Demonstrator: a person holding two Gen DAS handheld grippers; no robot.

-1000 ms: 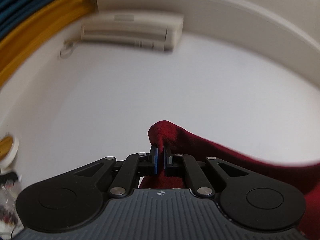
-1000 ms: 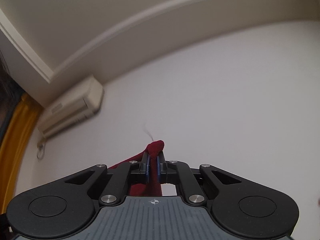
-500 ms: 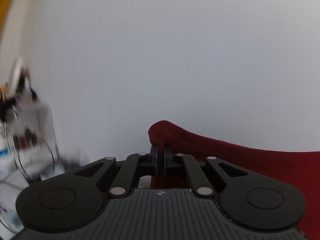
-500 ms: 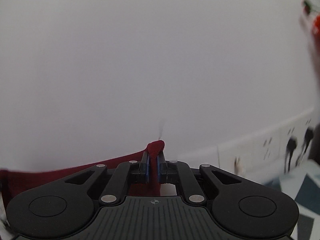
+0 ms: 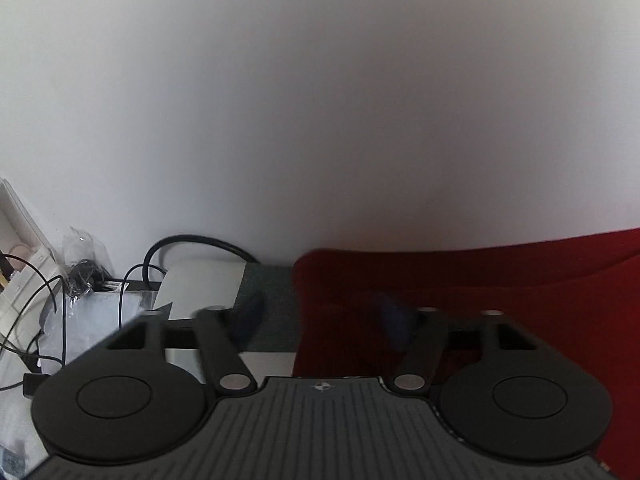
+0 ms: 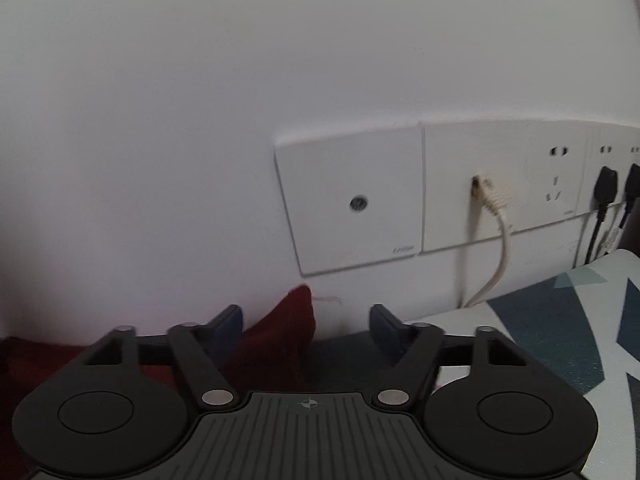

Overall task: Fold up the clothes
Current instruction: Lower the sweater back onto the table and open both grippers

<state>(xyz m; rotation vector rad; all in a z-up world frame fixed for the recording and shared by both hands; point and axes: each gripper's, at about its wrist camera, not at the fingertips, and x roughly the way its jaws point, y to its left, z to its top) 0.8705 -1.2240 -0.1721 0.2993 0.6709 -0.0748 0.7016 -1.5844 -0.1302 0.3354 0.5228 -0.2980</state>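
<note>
A dark red garment (image 5: 500, 276) lies along the back of the table by the wall and stretches off to the right in the left wrist view. Its left corner sits between the opening jaws of my left gripper (image 5: 322, 318), and neither pad presses on it. In the right wrist view the garment's other corner (image 6: 280, 340) stands up in a peak between the fingers of my right gripper (image 6: 306, 326), whose jaws are also opening. The cloth leans near the left pad, and the right pad is well clear of it.
A white wall stands close ahead in both views. Wall sockets (image 6: 560, 184) with black plugs and a white cable (image 6: 496, 240) are at the right. A patterned tablecloth (image 6: 560, 320) covers the table. Black cables (image 5: 60, 312), plastic bags and a white box lie at the left.
Both grippers swung down from the ceiling and wall to the table's back edge. Both were shut on the red garment's corners and now stand apart, with the cloth let go onto the table.
</note>
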